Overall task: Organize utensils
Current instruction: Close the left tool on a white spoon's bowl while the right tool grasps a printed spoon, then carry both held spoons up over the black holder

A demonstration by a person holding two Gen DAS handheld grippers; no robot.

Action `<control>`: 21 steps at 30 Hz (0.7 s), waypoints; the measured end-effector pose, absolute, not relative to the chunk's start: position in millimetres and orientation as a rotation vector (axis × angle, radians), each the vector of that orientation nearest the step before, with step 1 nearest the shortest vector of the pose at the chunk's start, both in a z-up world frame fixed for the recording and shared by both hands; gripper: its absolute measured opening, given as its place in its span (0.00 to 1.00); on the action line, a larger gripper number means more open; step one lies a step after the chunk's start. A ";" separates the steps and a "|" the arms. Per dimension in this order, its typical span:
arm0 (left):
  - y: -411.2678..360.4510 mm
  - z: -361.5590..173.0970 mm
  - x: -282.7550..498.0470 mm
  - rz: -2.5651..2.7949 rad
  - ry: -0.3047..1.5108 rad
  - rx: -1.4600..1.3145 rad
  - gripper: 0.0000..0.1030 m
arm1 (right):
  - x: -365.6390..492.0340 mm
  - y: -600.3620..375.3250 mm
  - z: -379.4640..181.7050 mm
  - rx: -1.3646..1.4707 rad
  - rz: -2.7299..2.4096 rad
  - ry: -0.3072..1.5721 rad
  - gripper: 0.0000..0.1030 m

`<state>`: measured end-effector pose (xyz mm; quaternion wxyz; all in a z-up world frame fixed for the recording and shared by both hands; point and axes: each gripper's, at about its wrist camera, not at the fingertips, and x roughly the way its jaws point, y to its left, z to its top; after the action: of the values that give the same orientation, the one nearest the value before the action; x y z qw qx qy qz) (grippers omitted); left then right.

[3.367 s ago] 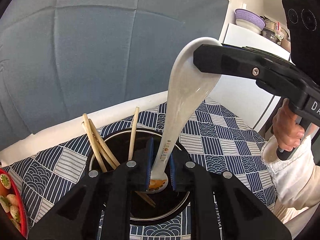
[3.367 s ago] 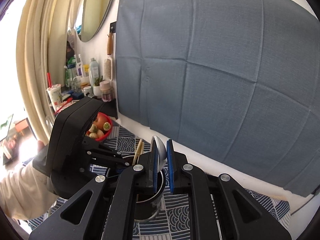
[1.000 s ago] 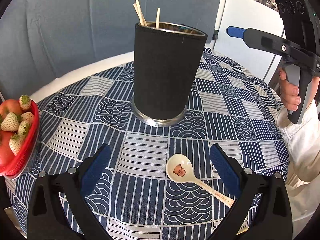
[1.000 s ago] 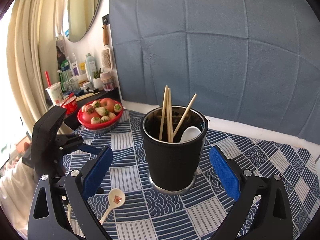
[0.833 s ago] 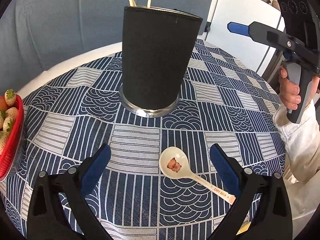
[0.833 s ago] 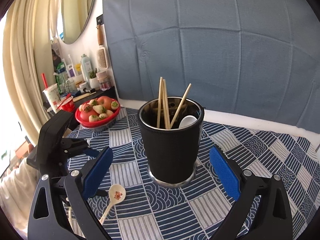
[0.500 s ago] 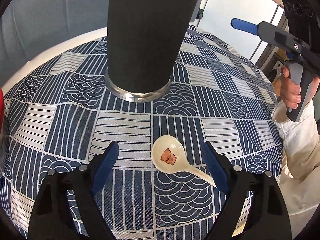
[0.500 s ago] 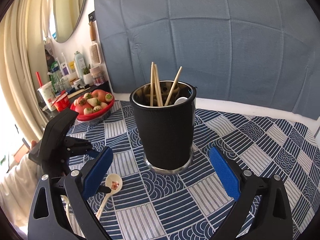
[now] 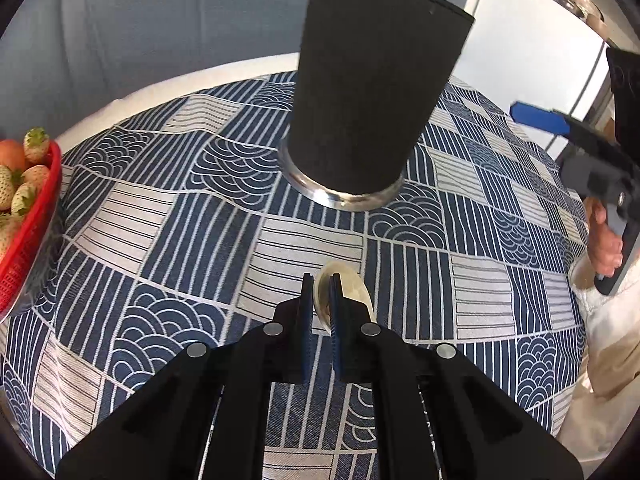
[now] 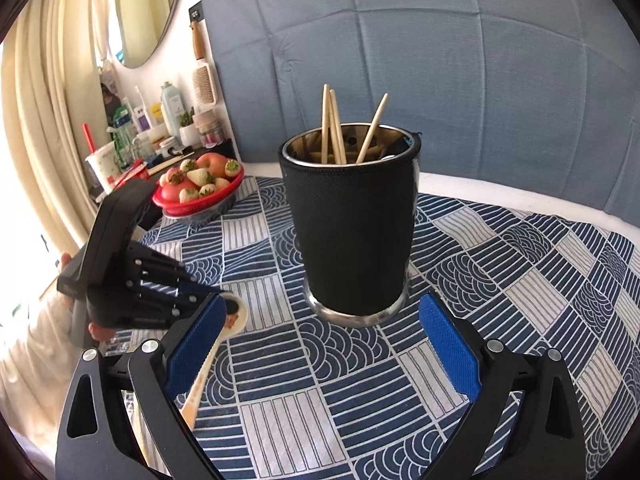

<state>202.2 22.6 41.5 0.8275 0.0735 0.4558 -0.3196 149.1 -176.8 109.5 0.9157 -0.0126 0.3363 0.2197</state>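
A small cream spoon with a bear picture lies on the patterned tablecloth in front of the black utensil holder. My left gripper is shut on the edge of the spoon's bowl, pointing steeply down. In the right wrist view the left gripper grips the spoon at lower left, the handle running toward the camera. The holder holds several wooden chopsticks. My right gripper stands open and holds nothing, a short way before the holder. One of its blue pads shows in the left wrist view.
A red bowl of strawberries stands at the table's left side, also the red bowl. A shelf of bottles lies beyond it. A white cabinet rises past the right edge. A hand and pale sleeve are at right.
My left gripper sank onto the small spoon and its jaws went from wide open to shut on the bowl. The right gripper came lower and stayed open.
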 end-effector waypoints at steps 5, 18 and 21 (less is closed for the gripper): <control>32.7 54.4 203.4 -0.629 0.943 0.129 0.07 | 146.3 -157.8 93.1 -0.047 0.498 0.735 0.90; 41.9 68.9 192.0 -0.638 0.899 0.114 0.06 | 135.5 -82.2 50.6 -0.091 0.627 0.864 0.90; 41.0 67.7 189.5 -0.639 0.903 0.132 0.06 | 136.6 -70.4 44.0 -0.102 0.640 0.889 0.90</control>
<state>189.5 41.0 67.7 0.8489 0.0626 0.4284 -0.3033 136.6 -70.4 44.0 0.8526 -0.0486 0.4222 0.3039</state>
